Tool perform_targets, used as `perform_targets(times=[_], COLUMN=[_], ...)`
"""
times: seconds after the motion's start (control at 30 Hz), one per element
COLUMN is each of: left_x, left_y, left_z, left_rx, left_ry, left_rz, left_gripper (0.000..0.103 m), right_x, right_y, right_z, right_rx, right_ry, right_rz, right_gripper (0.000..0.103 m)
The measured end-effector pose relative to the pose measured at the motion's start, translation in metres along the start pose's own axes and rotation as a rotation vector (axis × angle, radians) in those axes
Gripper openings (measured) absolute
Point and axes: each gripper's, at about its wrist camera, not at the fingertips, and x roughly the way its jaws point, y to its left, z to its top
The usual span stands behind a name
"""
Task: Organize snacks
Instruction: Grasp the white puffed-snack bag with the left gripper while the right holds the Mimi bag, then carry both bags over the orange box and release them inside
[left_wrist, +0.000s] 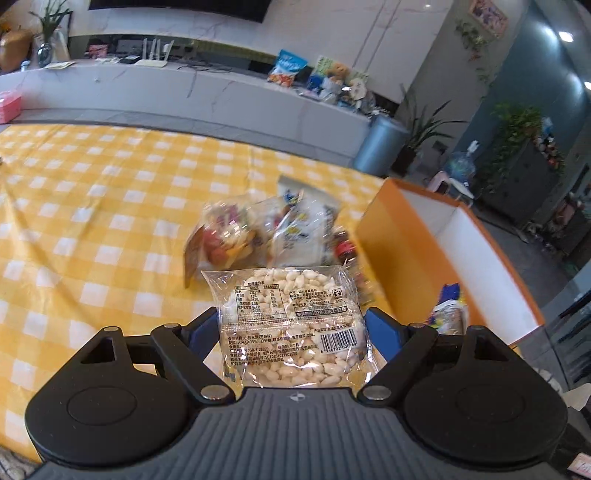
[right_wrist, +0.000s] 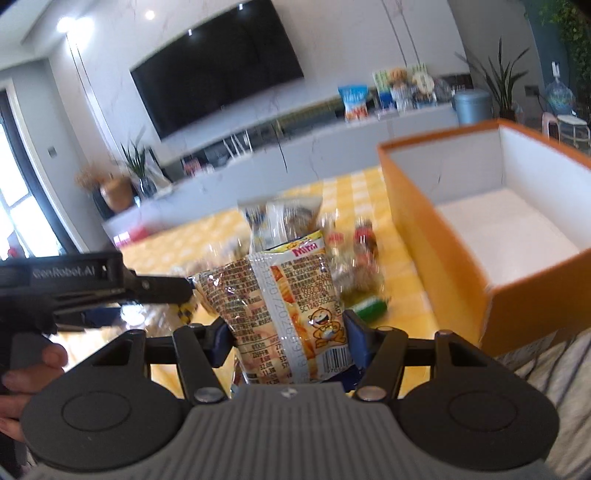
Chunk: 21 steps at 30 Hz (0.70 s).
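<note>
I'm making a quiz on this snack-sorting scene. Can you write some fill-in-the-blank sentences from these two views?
1. The left gripper holds a clear packet of ____ puffed rice.
2. The tablecloth is checked white and ____.
3. The open cardboard box is ____ outside.
4. The right gripper grips a printed snack packet showing a cartoon ____.

Missing: white; yellow; orange; bear

Left tongs pinched a clear packet; right tongs clamped a printed snack bag, both angled downward.

Glossy clear plastic wraps the puffed-rice packet; the snack bag is shiny printed film; the checked tablecloth looks matt; the orange box smooth card
</note>
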Motion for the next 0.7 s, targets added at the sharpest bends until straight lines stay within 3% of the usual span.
perform_targets(times=[0.13,0.3,0.47,0.6,0.7], left_x=[0.002,0.005,0.018,0.042,0.066], left_y=[-0.01,-0.038,-0.08,-0.118,-0.145], left_z=[0.01,0.027,0.045,0.057,0.062], left_rx=[0.003,0.054,0.086,0.067,0.064], left_ry=[-0.024,-0.039,-0.066,-0.021,-0.002], left_rz=[-0.003,-0.073,-0.181,-0.28,-0.309], left_gripper=[0.097,0.097,0.097,0.097,0.097], right_x=[-0.024,-0.062,-0.079,-0.087,-0.085], right_y=[-0.01,-0.034,-0.068,-0.106,-0.133], right_z=[0.013,0.042,0.065,0.072,0.081], right_rx=[0.04,0.075,0.097,0.179,0.214], right_ry=[-0.072,-0.186,-0.259,-0.306,-0.311], right_rz=[0.026,0.025,-0.101,-0.189,-0.256], right_gripper=[0.06,0.06,0.06,0.06,0.06])
